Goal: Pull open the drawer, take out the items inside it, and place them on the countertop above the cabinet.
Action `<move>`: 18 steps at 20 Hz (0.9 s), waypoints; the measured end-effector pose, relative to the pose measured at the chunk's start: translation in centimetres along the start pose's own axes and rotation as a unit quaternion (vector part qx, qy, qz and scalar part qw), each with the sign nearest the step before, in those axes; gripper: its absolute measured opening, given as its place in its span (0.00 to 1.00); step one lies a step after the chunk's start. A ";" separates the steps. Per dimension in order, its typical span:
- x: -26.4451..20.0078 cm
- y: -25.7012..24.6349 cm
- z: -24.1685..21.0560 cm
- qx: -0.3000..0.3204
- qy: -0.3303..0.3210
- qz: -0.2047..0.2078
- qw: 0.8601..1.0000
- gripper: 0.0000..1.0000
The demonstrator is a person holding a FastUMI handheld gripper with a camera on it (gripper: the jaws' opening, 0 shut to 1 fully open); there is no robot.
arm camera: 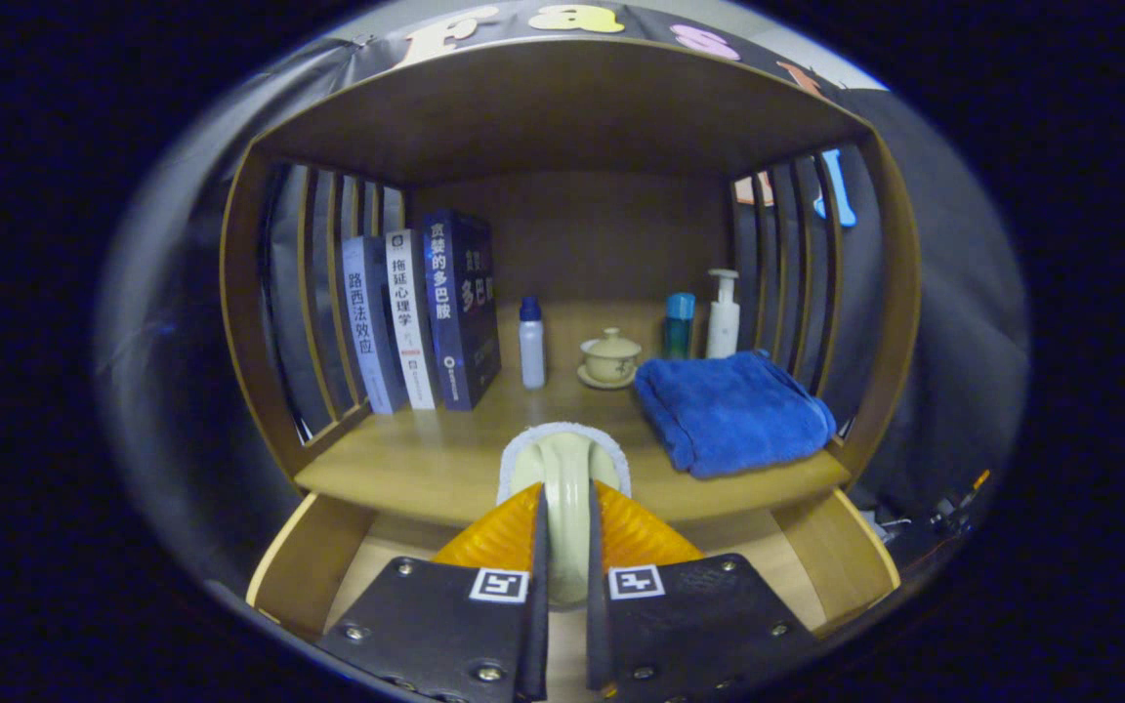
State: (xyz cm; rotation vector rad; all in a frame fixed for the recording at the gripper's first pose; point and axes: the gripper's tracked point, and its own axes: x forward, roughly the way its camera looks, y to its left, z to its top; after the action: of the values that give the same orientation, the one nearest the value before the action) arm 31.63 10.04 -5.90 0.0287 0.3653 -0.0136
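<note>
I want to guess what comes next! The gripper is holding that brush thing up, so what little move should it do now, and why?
Probably ease forward and lower it. The gripper is shut on the brush, held over the open drawer, and bare countertop lies just ahead, between the books and blue towel.

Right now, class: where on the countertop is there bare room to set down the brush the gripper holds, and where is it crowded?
The gripper is shut on the brush. Bare countertop lies in front of the books, left of the brush. A narrower strip runs between the white bottle and the lidded cup. The right side is crowded: blue towel, teal bottle, pump bottle.
</note>
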 end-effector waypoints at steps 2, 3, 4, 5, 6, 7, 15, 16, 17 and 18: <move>2.0 0.2 0.5 0.002 -0.004 0.006 1.000 0.16; 2.9 0.1 0.5 0.003 -0.002 0.006 1.000 0.16; 3.8 0.0 0.4 0.003 0.002 0.003 1.000 0.16; 4.4 -0.1 0.0 0.002 0.008 0.002 1.000 0.16; 4.8 0.1 0.3 0.004 0.002 0.007 1.000 0.16; 5.3 0.1 0.4 0.001 -0.003 0.009 1.000 0.16; 7.0 1.8 -1.3 -0.035 -0.023 0.024 0.999 0.46; 6.9 1.9 -1.2 -0.043 -0.034 0.024 0.998 0.48; 6.5 2.2 -1.0 -0.048 -0.045 0.025 0.997 0.48; 6.3 2.6 -0.6 -0.050 -0.059 0.030 0.997 0.48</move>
State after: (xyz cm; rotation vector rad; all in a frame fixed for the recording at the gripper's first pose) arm 37.31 12.58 -8.68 -0.0602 0.2456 0.0623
